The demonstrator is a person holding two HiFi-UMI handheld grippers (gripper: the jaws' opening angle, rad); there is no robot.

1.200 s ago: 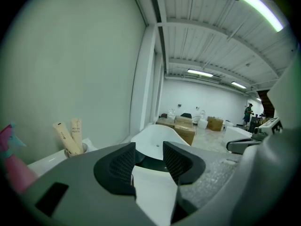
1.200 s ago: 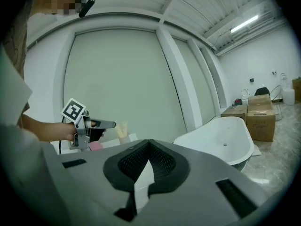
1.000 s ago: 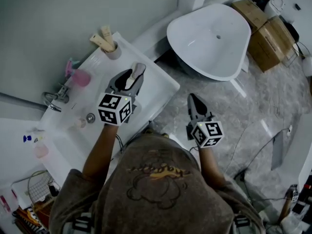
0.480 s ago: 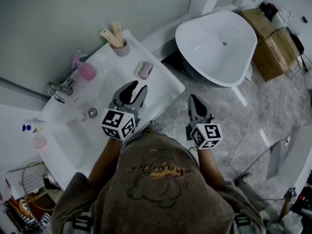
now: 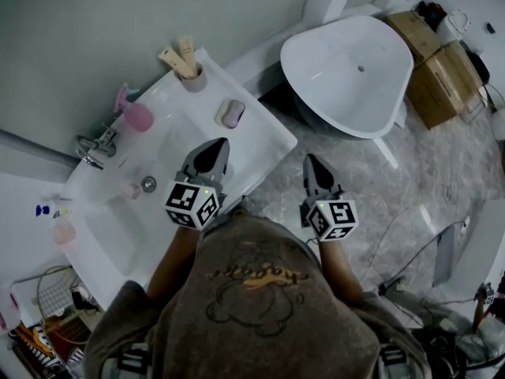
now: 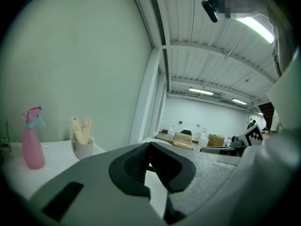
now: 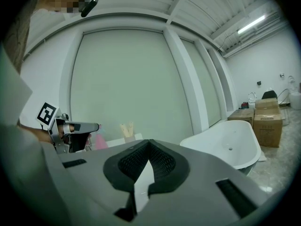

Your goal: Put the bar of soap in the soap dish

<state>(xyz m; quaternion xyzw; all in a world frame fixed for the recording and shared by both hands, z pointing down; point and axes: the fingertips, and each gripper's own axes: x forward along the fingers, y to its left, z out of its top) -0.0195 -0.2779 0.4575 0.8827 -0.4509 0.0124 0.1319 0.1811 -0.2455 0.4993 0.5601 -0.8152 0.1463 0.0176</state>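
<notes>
Well, soap (image 5: 233,113) is seen lying in soap dish (image 5: 222,118), barely made out against white counter (image 5: 267,142) | left tongs (image 5: 218,145) closed, nothing held | right tongs (image 5: 311,159) closed, empty

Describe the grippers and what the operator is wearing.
The left gripper and right gripper look alike: grey tapered two-jaw shells with dark upper faces. Black ribbed pads line the jaws. Each gripper carries a white cube printed with black square markers. The person wears a loose brownish top with a cartoon outline and yellowish lettering.
</notes>
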